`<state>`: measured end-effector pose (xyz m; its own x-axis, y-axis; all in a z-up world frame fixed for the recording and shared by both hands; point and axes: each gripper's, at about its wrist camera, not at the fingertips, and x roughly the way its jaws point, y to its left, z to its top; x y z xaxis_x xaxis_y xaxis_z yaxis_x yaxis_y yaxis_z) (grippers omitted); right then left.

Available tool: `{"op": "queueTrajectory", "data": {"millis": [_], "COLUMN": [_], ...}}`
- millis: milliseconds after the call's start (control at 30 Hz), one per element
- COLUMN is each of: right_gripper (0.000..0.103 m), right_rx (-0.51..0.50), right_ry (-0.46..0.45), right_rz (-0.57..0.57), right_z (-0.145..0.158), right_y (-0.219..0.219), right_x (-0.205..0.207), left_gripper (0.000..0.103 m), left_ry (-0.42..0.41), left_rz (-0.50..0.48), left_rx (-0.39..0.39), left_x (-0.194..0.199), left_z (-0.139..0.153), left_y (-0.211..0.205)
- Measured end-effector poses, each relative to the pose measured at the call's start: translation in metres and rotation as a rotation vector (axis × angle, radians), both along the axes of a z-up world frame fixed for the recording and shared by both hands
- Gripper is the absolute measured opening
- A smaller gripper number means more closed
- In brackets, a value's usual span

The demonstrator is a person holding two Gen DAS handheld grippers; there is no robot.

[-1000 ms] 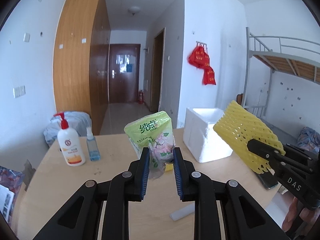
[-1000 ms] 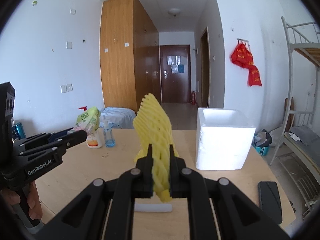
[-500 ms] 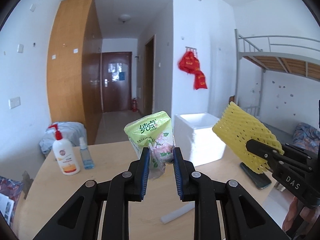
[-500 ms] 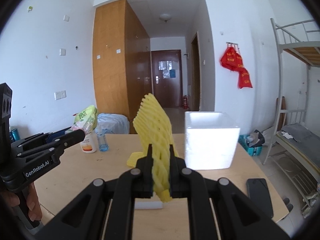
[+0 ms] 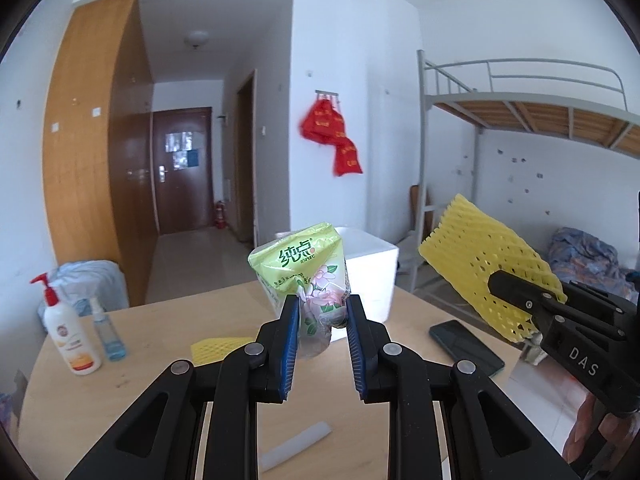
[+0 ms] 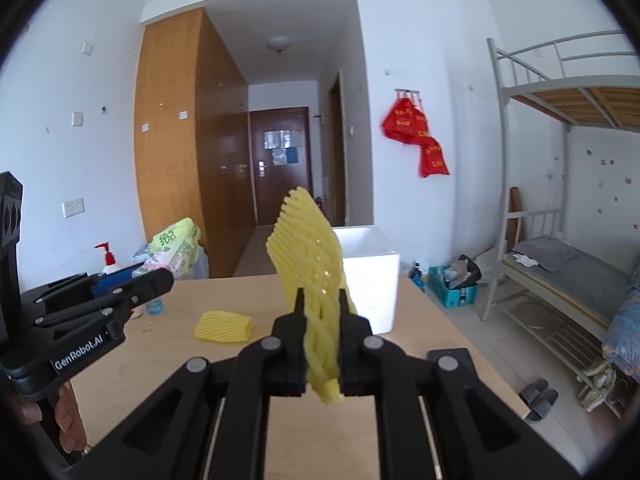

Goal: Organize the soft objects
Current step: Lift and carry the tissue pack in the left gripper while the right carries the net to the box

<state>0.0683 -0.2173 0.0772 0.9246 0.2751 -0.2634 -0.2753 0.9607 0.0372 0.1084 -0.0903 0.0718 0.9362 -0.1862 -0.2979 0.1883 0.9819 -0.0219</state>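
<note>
My left gripper (image 5: 322, 312) is shut on a green tissue pack (image 5: 304, 268) and holds it upright above the wooden table (image 5: 160, 328). My right gripper (image 6: 320, 304) is shut on a yellow foam net sleeve (image 6: 310, 256), held upright above the table. The same sleeve shows at the right of the left wrist view (image 5: 480, 256), and the tissue pack shows at the left of the right wrist view (image 6: 174, 246). A white foam box (image 6: 368, 280) stands open on the table behind both. A second yellow foam net (image 6: 224, 326) lies flat on the table.
A pump bottle (image 5: 70, 332) and a small blue spray bottle (image 5: 106, 334) stand at the table's left. A black phone (image 5: 466, 346) lies at the right edge. A white foam strip (image 5: 296, 444) lies near the front. A bunk bed (image 6: 568, 264) stands to the right.
Both grippers have risen and swung to the right with their loads. The foam box now sits lower and more central, and the second yellow net has come into view on the table.
</note>
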Motion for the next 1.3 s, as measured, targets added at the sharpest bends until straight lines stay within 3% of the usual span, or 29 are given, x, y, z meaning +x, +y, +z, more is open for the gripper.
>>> {"op": "queueTrajectory", "data": {"millis": [667,1300], "right_gripper": [0.013,0.013], "right_rx": [-0.001,-0.003], "right_ry": [0.001,0.017], "right_rz": [-0.045,-0.022], "right_z": [0.000,0.006], "right_y": [-0.005,0.000], "right_x": [0.015,0.060], "left_gripper": [0.025,0.025], "left_ry": [0.003,0.016], "left_rz": [-0.058,-0.060], "left_rx": [0.000,-0.009], "left_x": [0.020,0.070], "left_z": [0.001,0.007], "left_y": [-0.012,-0.017]}}
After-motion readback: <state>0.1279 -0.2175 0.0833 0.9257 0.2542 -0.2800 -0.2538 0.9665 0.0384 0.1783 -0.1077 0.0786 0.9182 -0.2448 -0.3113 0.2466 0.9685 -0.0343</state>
